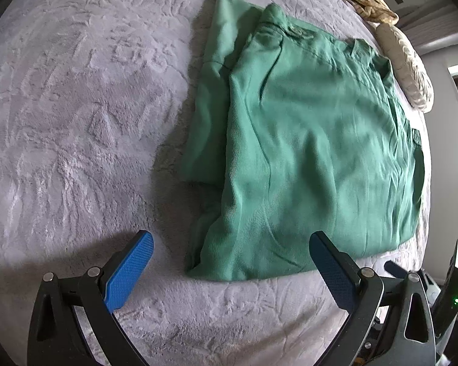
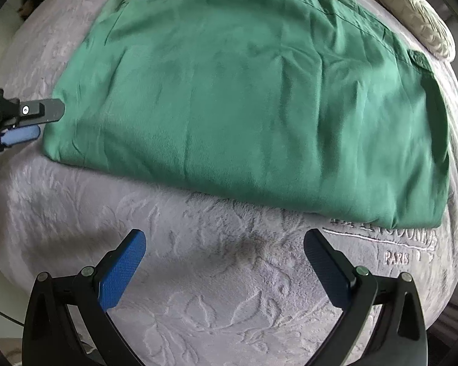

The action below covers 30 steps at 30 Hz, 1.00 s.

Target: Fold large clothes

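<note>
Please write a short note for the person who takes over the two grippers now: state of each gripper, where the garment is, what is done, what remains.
Left gripper: open, empty, at the near left corner of the green garment, one finger over the hem.
Right gripper: open, empty, over the bare grey blanket, short of the garment's near edge.
Garment: flat on the blanket, folded into a rough rectangle, one layer showing past the left side. Cream pillow beyond it.
Done: at least one fold.
Left: probably another fold to make it smaller; a hedged guess.

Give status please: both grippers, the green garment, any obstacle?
Left gripper open, empty. Right gripper open, empty. Green garment folded flat on grey blanket. Nothing in the way.
</note>
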Tool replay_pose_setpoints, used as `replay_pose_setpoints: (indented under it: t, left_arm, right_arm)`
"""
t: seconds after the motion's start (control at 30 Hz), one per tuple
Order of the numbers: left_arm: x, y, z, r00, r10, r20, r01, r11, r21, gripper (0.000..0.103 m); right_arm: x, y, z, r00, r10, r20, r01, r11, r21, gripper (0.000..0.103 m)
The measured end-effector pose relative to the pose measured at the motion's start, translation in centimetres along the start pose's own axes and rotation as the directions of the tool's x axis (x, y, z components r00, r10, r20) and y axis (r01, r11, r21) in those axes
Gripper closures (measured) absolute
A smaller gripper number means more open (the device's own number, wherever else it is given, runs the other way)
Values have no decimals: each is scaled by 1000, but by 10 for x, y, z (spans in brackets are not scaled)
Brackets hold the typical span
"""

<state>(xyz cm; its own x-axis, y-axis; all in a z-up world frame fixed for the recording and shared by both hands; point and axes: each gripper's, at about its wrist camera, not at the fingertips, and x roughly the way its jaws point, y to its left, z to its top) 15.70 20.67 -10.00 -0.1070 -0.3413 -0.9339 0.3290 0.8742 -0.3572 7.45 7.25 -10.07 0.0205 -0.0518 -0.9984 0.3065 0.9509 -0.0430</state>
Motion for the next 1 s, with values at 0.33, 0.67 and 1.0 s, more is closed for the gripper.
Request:
replay_pose_setpoints:
  t: [0.33, 0.67, 1.0]
  left_arm:
    - [2, -9, -29, 999, 40, -22, -39, 998, 52, 1]
    - [-6, -10, -21, 999, 33, 19, -34, 998, 54, 1]
    - [-1, 22, 10, 995, -101, 20, 101, 995, -21, 1]
  right_arm:
    - [4, 22, -19, 1000, -14, -2, 14, 999, -30, 0]
    - [-1, 31, -29, 1000, -2, 19, 2, 1000, -28, 0]
    - [36, -18, -12, 708, 679, 195, -685, 595, 420, 0]
